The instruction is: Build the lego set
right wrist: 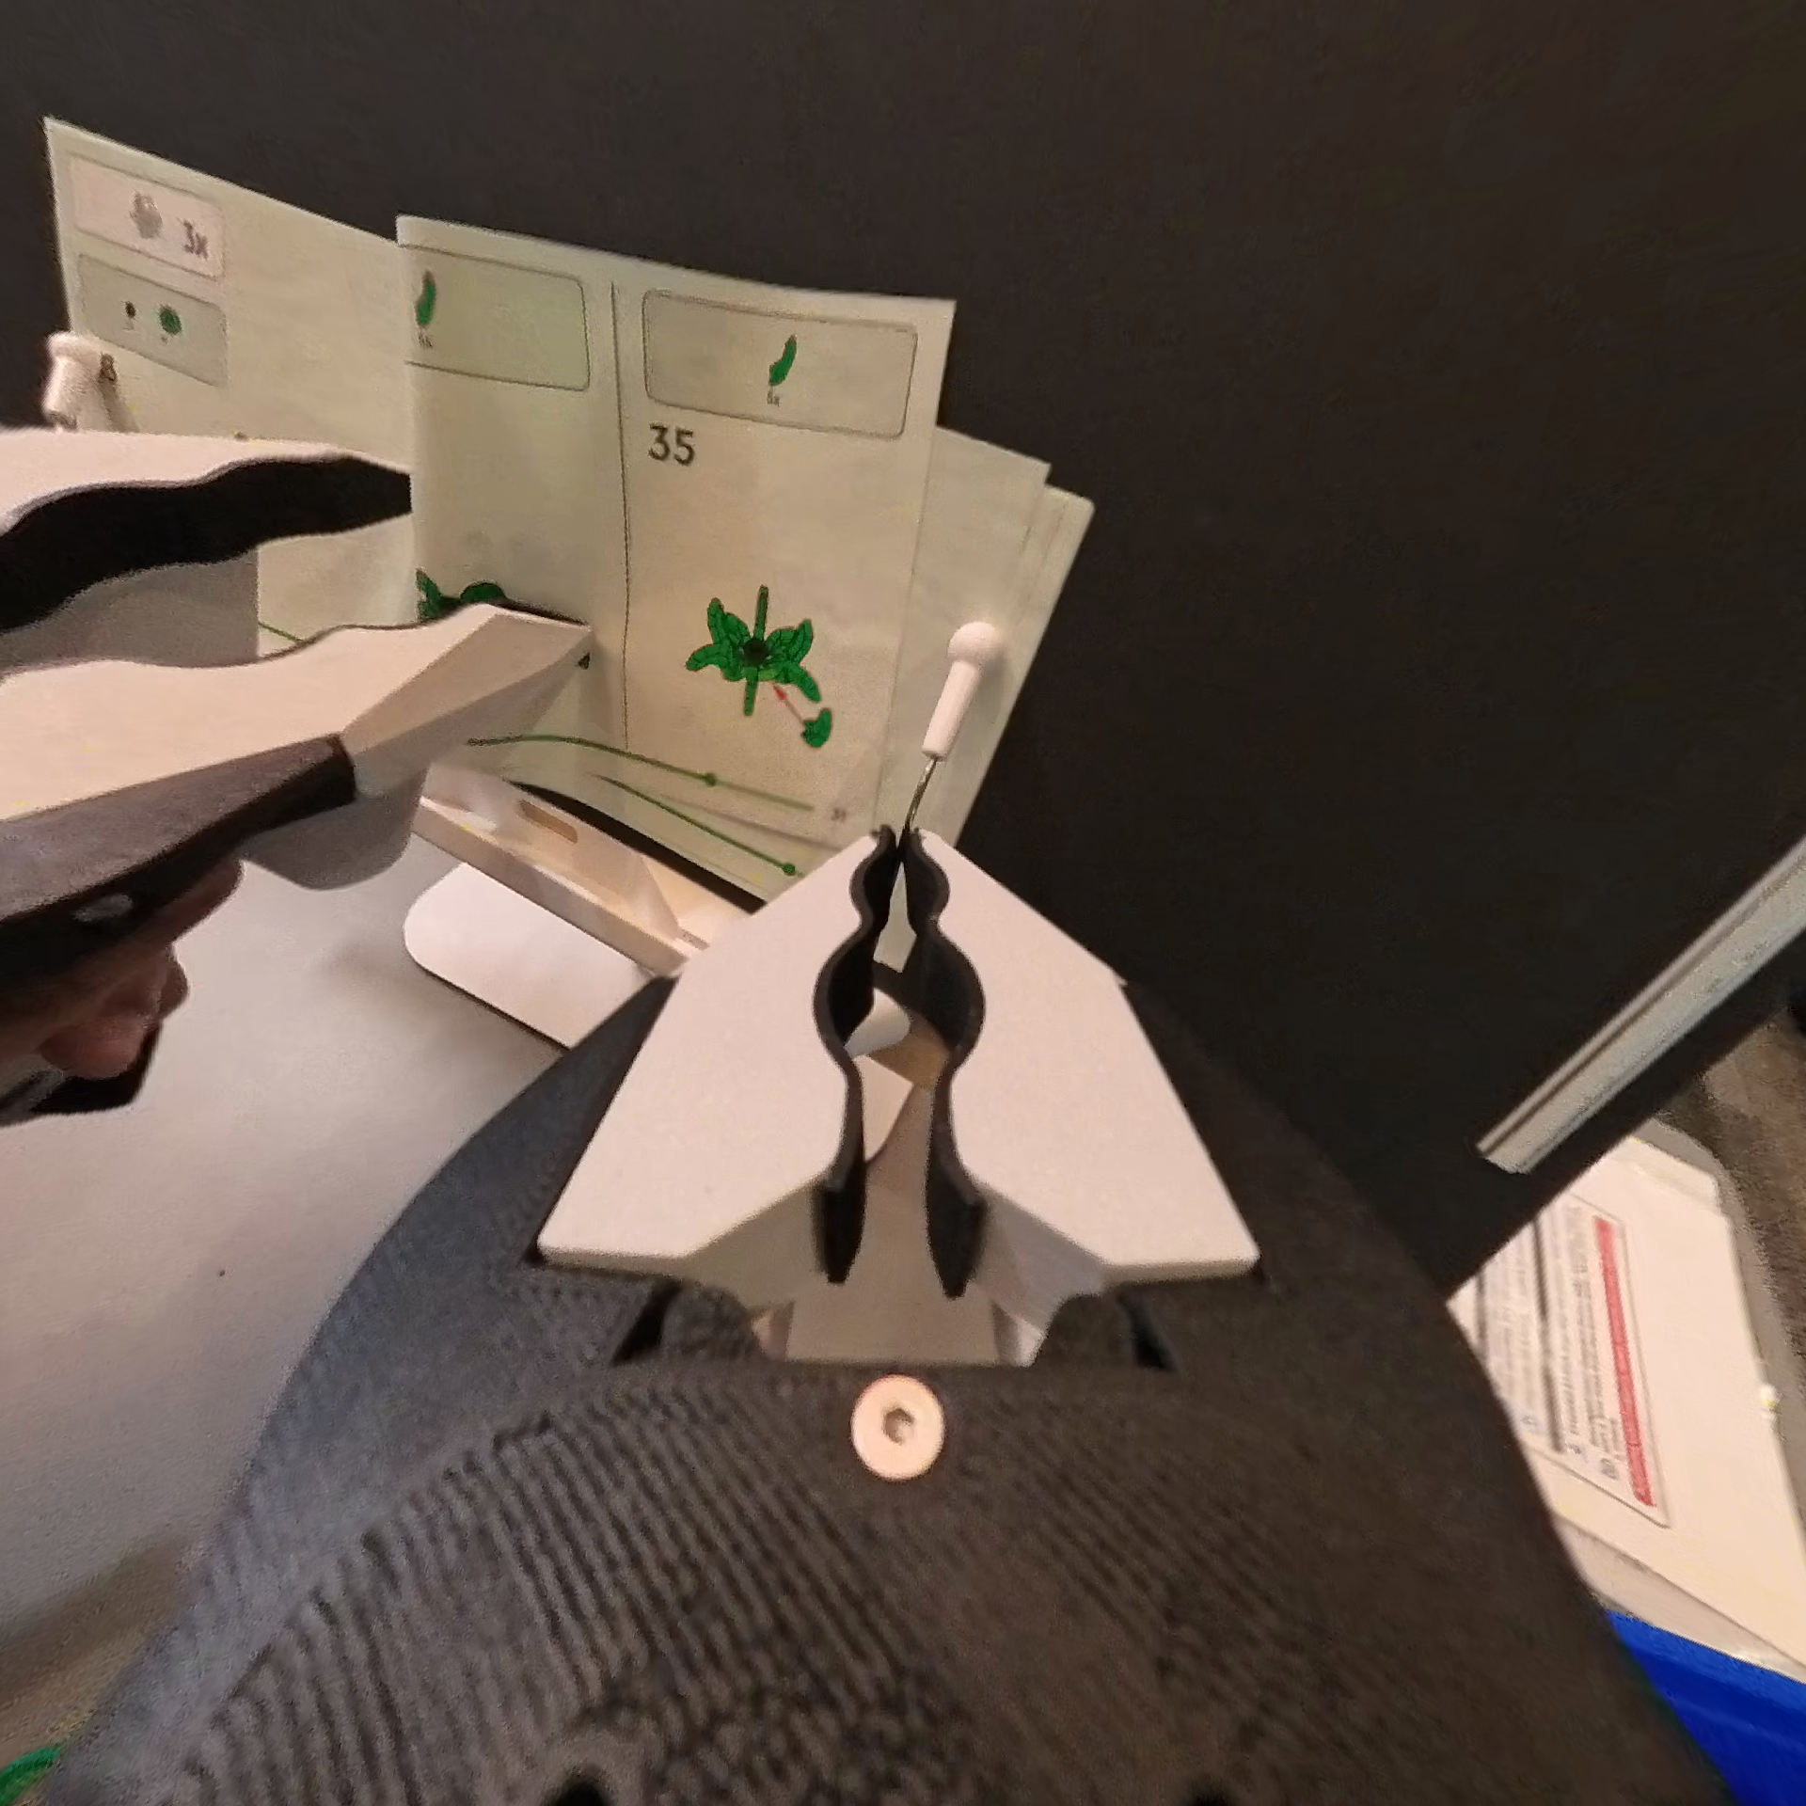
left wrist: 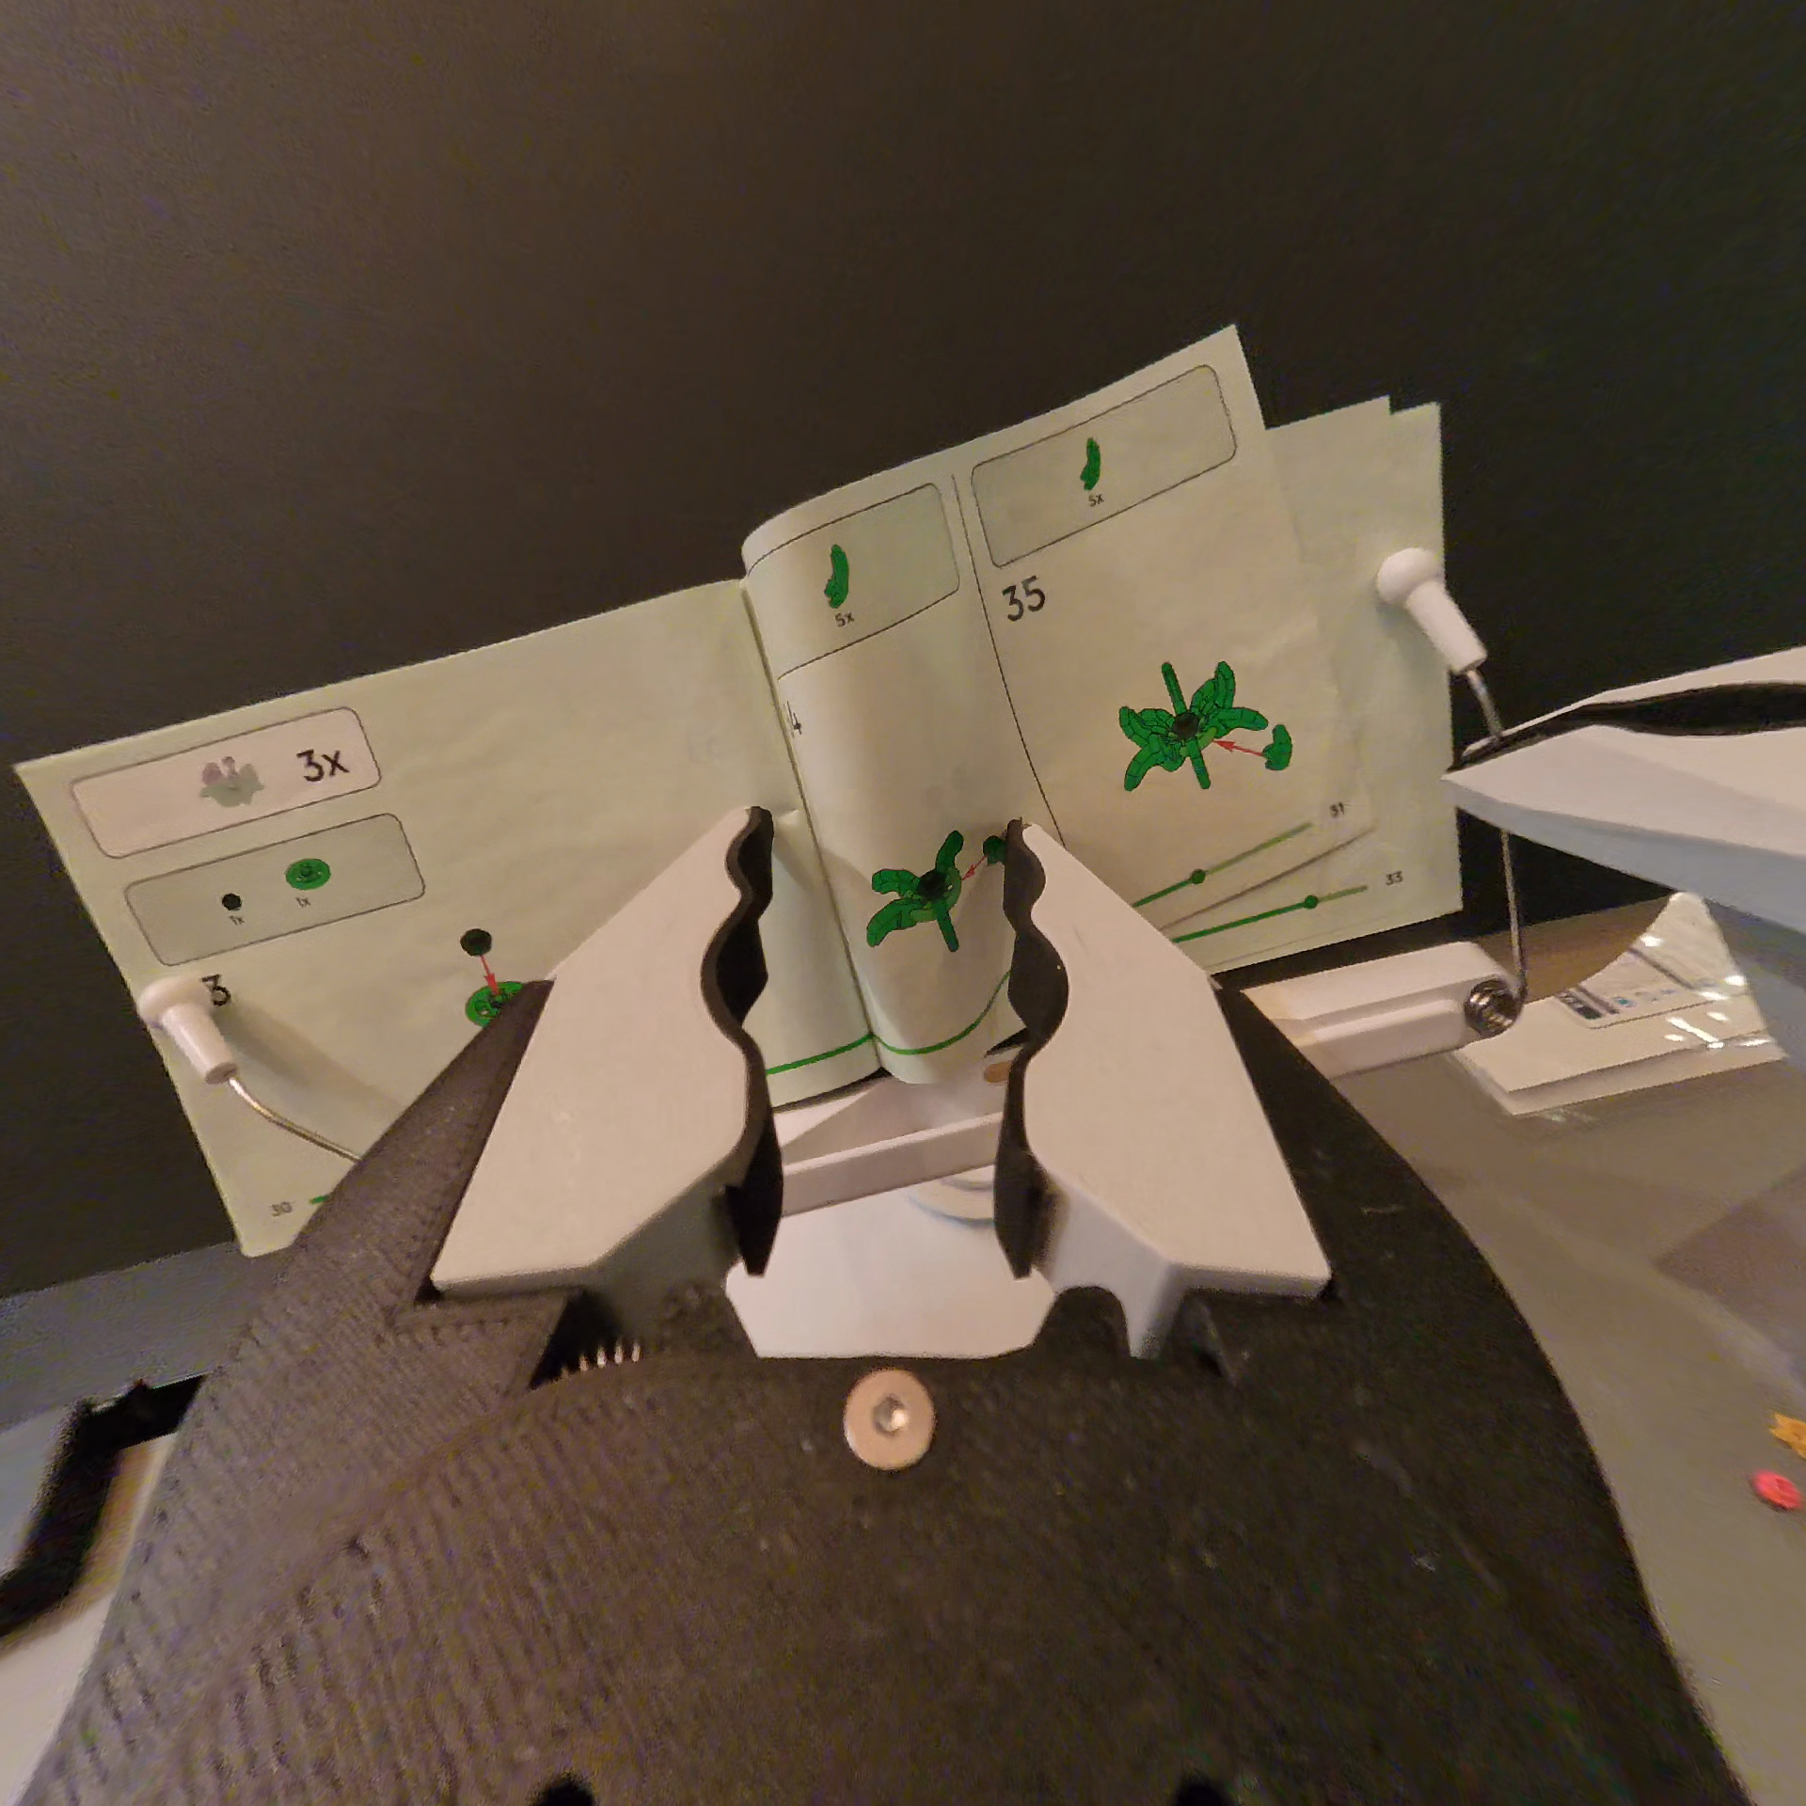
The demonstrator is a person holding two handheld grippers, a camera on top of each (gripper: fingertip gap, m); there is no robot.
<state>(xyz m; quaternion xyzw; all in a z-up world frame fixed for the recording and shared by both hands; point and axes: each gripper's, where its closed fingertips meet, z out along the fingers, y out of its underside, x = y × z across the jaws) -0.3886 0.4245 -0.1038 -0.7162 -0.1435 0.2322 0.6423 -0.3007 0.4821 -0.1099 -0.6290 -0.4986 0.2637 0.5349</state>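
The open instruction booklet [left wrist: 547,782] stands on a white book stand [left wrist: 1368,992] against a dark wall. One middle page [left wrist: 880,743] bulges forward. My left gripper [left wrist: 884,850] is open, its fingers on either side of that bulging page. It also shows in the right wrist view [right wrist: 489,674], with its tip against the page. My right gripper [right wrist: 891,842] is shut on the thin wire of the stand's right page-holder arm [right wrist: 963,684], just below its white tip. The booklet [right wrist: 762,547] shows there too. The left page-holder arm [left wrist: 181,1016] rests on the left page.
A grey table [left wrist: 1564,1270] carries small yellow [left wrist: 1790,1435] and red [left wrist: 1774,1520] pieces at the right edge. A clear bag with paper [left wrist: 1652,1007] lies right of the stand. A printed sheet [right wrist: 1583,1368] and something blue [right wrist: 1720,1720] are at the lower right. A hand [right wrist: 88,1016] holds the left gripper.
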